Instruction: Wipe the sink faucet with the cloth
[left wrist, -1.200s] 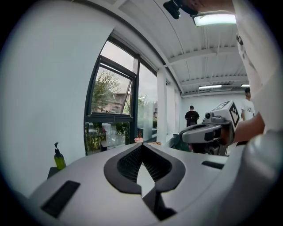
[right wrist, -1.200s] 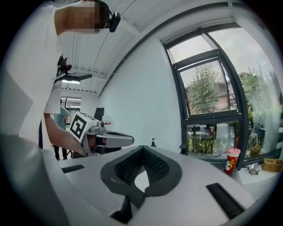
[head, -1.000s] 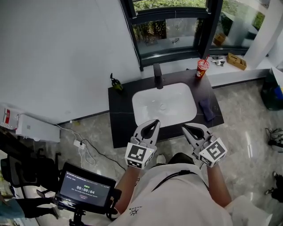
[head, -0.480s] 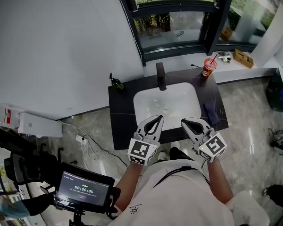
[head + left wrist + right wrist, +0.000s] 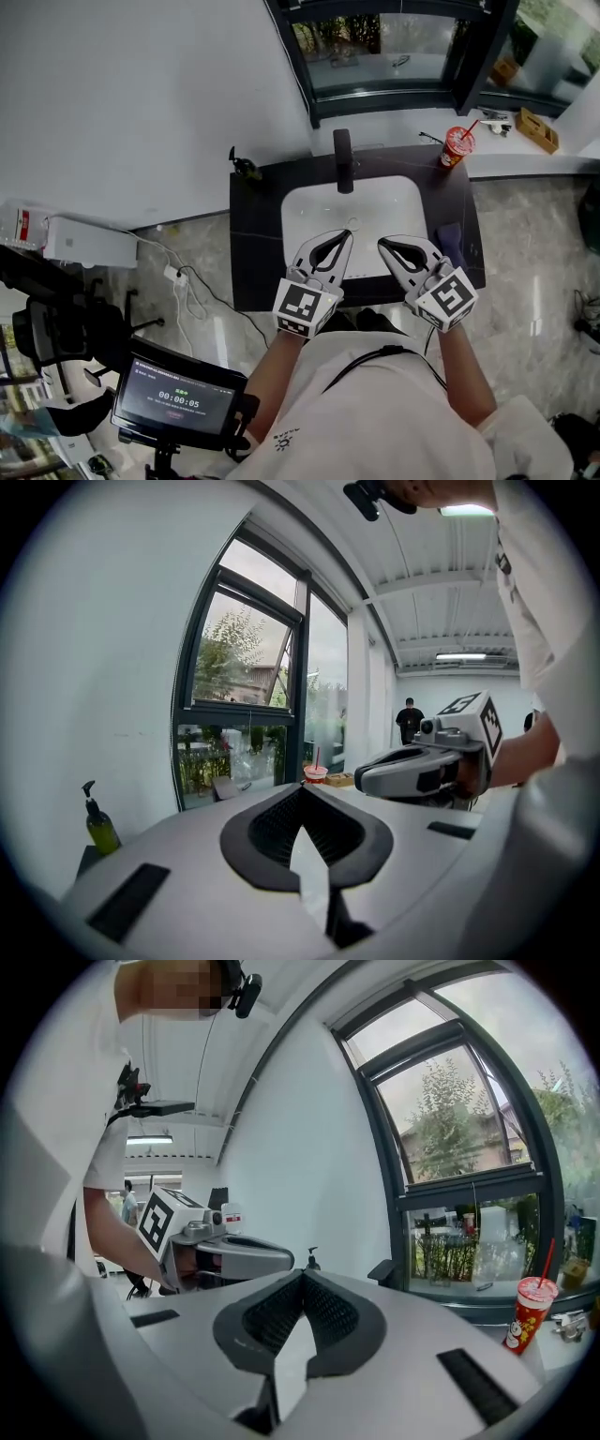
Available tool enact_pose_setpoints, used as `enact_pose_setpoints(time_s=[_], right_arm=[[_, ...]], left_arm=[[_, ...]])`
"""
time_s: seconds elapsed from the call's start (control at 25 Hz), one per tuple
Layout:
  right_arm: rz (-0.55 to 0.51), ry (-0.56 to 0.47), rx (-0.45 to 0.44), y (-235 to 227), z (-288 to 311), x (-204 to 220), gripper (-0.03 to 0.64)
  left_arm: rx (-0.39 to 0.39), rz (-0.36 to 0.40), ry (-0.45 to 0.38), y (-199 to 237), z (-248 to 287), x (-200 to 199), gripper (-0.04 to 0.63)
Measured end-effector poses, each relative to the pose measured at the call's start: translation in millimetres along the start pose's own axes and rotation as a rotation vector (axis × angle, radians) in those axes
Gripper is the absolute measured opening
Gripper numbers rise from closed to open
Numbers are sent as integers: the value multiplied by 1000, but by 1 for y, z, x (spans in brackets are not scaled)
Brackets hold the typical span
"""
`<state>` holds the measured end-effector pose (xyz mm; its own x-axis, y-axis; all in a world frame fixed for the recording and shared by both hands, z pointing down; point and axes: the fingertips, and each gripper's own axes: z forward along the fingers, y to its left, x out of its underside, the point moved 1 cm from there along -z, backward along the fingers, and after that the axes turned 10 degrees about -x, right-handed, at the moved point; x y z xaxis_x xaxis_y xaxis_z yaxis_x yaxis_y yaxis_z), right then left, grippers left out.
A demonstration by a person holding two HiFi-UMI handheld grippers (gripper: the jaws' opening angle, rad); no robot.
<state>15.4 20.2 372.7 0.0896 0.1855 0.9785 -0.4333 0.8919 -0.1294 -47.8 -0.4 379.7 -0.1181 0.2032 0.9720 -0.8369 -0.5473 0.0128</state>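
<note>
Nearest the person, the left claw [image 5: 345,236] and the right claw [image 5: 384,244] are hovering side by side over the front of the white sink [image 5: 394,199]. Each has its jaws pressed together on nothing. Only the head view is showing the dark blue cloth [image 5: 450,234], which is lying on the black tabletop [image 5: 253,234] just right of the basin. The faucet [image 5: 343,159] is standing behind the basin. The left gripper view is showing a soap bottle [image 5: 97,822] clearly. The right gripper view is showing a red cup [image 5: 528,1314] by the window [image 5: 459,1147]. Grey stone floor [image 5: 544,281] is surrounding the tabletop.
</note>
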Motion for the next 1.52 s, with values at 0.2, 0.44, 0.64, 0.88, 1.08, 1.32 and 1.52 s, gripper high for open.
enact_pose_setpoints(time_s=[0.2,0.44,0.64,0.88,1.08,1.32,1.52], right_arm=[[6,-16,-10,-25,-3,7,5],[33,-34,58,-40,-5,7,5],[64,-34,165,-53,-26,21,5],[163,-10,403,-66,-87,61,5],[268,33,640,-82,-142,117,5],[327,189,756,-102,-174,181,77],[366,334,719,-127,-171,234,172]], left_arm=[[-12,-1,19,-3,28,11,-5],[49,16,39,-3,48,14,-5],[151,45,64,-21,68,23,-5],[376,96,119,-84,95,41,-5],[543,138,153,-138,118,63,-5],[665,172,204,-184,134,91,-5],[724,199,252,-203,153,119,-5]])
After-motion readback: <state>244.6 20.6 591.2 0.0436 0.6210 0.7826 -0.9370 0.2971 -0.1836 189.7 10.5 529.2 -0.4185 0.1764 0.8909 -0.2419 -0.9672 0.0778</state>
